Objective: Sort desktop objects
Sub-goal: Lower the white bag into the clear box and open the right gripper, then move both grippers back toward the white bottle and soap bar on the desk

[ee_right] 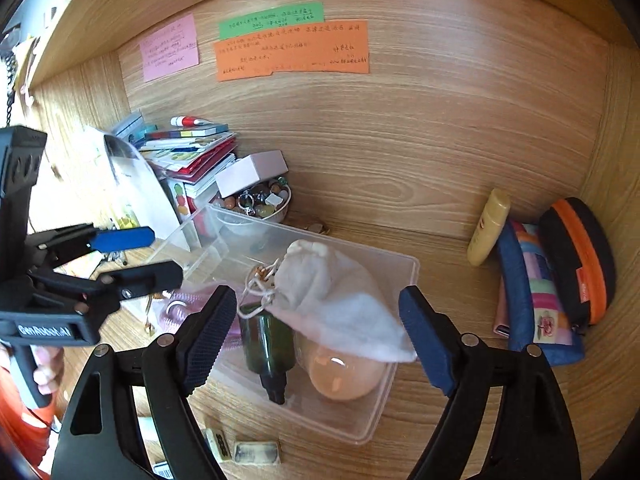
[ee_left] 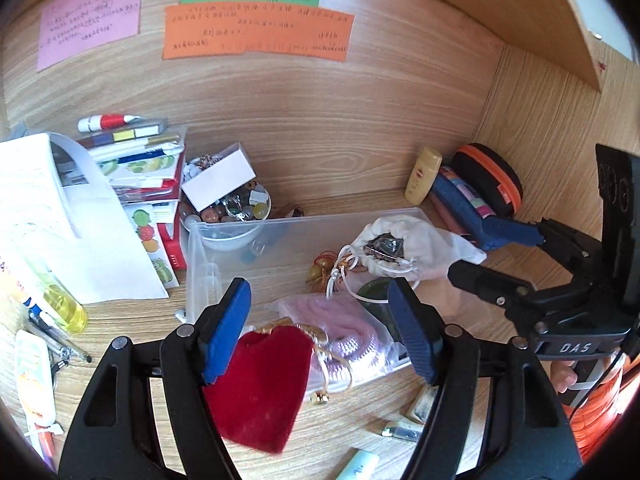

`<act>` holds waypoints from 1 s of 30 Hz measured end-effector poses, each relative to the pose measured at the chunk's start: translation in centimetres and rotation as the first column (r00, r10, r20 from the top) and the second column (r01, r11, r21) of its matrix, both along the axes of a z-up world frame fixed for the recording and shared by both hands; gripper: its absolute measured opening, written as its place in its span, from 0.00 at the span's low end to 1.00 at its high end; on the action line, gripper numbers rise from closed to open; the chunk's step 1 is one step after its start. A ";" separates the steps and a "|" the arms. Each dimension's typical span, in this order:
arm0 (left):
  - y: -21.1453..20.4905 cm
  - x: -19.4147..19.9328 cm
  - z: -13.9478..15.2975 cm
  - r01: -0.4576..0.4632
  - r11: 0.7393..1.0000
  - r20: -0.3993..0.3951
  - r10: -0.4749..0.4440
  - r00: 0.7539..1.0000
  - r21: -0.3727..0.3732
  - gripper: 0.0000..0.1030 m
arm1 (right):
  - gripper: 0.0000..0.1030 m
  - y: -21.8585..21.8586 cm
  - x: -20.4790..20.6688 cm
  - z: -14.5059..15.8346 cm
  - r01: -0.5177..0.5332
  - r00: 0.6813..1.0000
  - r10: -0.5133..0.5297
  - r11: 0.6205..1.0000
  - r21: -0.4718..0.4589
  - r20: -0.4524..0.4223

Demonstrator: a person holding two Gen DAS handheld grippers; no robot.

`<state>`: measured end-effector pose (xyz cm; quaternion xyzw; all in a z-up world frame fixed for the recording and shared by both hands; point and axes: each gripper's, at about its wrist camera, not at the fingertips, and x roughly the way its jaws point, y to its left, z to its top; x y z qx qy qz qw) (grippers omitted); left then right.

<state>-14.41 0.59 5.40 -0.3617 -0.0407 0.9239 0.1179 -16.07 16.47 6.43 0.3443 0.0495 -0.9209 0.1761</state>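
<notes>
The clear plastic bin (ee_right: pixel 394 276) sits on the tabletop (ee_right: pixel 448 256) straight ahead of both my hand-held grippers. Inside it, a white drawstring pouch (ee_right: pixel 340 300) lies across the middle, draped over a dark green dropper bottle (ee_right: pixel 268 344) and a peach-coloured round object (ee_right: pixel 344 372) at the near right corner. A pink knitted bundle (ee_left: pixel 344 332) in a clear wrapper fills the bin's near left part, and a small gold charm on red cord (ee_left: pixel 320 272) lies just beyond it.

A red velvet pouch (ee_left: pixel 260 384) hangs over the bin's near edge, right against the blue pad (ee_left: pixel 226 328) of my left hand-held gripper (ee_left: pixel 320 328); the jaws are spread wide, and I cannot tell whether that pad is actually touching the velvet. My right hand-held gripper (ee_right: pixel 316 336) is also spread wide and holds nothing, poised over the bin's near right side with the white pouch between its fingers.

Beyond the bin to the left, a white bowl (ee_right: pixel 256 208) holds beads and trinkets, with a small white box (ee_right: pixel 252 172) resting on top. Left of that is a stack of books and sticker sheets (ee_right: pixel 192 152). Far right, a yellow bottle (ee_right: pixel 490 226), a patchwork pouch (ee_right: pixel 536 292) and a black case with an orange zip (ee_right: pixel 580 256) lean at the wall.
</notes>
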 end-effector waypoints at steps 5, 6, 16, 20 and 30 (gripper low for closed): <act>-0.6 2.6 1.2 -0.015 1.000 -0.057 0.016 0.998 0.020 0.87 | 0.81 -0.8 2.4 0.4 0.002 0.999 0.001 0.998 0.065 -0.043; -0.7 3.2 1.4 -0.017 1.000 -0.069 0.018 0.997 0.020 0.87 | 0.81 -0.9 2.9 0.3 -0.003 0.999 0.006 0.997 0.073 -0.047; -1.5 7.6 1.6 -0.042 0.999 -0.102 0.041 0.994 -0.009 0.90 | 0.84 -2.9 7.3 -1.1 -0.030 0.996 0.043 0.987 0.160 -0.081; -2.0 8.8 0.9 -0.040 0.999 -0.085 0.039 0.996 -0.001 0.92 | 0.84 -3.3 8.7 -2.0 -0.034 0.995 0.050 0.983 0.179 -0.084; -1.7 10.6 -2.6 -0.048 0.995 -0.020 0.047 0.999 -0.092 0.92 | 0.84 -3.0 10.0 -5.1 -0.058 0.998 0.062 0.980 0.190 -0.015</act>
